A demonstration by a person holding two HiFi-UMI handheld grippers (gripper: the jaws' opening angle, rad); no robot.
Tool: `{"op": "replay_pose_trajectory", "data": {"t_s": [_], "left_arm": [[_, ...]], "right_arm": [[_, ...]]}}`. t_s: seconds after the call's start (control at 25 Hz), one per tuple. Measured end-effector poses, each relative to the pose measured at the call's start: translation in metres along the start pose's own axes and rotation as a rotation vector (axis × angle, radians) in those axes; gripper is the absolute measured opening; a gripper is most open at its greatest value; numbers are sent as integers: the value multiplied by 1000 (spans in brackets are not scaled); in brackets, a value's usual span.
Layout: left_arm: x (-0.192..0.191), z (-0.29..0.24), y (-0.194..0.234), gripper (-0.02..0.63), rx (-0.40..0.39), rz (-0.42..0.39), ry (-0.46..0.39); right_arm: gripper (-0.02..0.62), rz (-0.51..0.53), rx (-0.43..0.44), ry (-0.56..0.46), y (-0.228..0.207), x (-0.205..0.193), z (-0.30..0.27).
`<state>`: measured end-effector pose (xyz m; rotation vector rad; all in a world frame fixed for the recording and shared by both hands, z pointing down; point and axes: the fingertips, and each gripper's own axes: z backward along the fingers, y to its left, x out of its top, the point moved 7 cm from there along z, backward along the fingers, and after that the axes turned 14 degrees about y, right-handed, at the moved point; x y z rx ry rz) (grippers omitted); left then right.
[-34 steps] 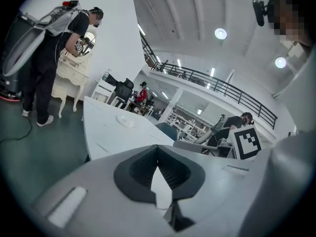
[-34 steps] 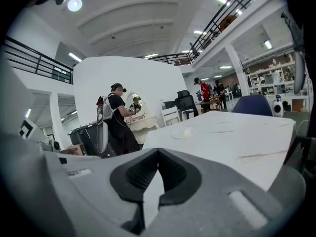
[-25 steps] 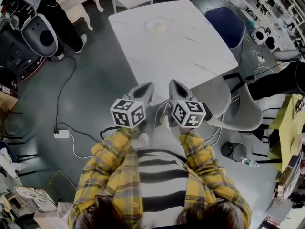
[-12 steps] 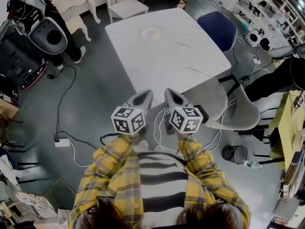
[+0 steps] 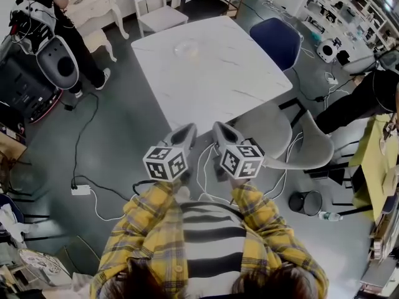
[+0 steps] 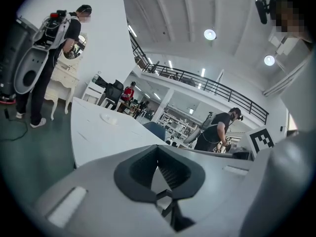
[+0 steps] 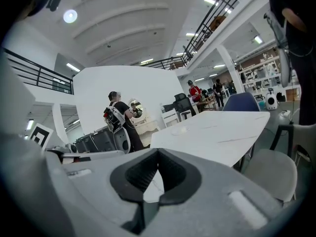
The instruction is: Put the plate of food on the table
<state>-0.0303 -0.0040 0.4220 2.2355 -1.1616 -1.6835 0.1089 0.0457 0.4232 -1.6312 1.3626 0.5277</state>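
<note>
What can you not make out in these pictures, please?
- Plate contents: too small and pale in the head view, far off in both gripper views.
- Person's hands: hidden under the left tongs and right tongs, head view.

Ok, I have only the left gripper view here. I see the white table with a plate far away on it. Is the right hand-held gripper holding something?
Observer: No. The right hand-held gripper has its jaws together, with nothing between them.
Operator: And is something standing in the way between the person and the table?
Observer: Yes, a grey chair stands at the near right corner of the table.
Operator: Is there something on the floor also?
Observer: Yes, white cables lie on the floor between the person and the table.
</note>
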Motion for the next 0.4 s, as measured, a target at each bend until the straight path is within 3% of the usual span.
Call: {"op": "replay_pose_trajectory", "data": {"t_s": [0.4], "left_arm": [[-18, 3, -28, -3, 28, 0, -9]], "right_arm": [[-2, 11, 42, 2, -10, -7, 25]]}}
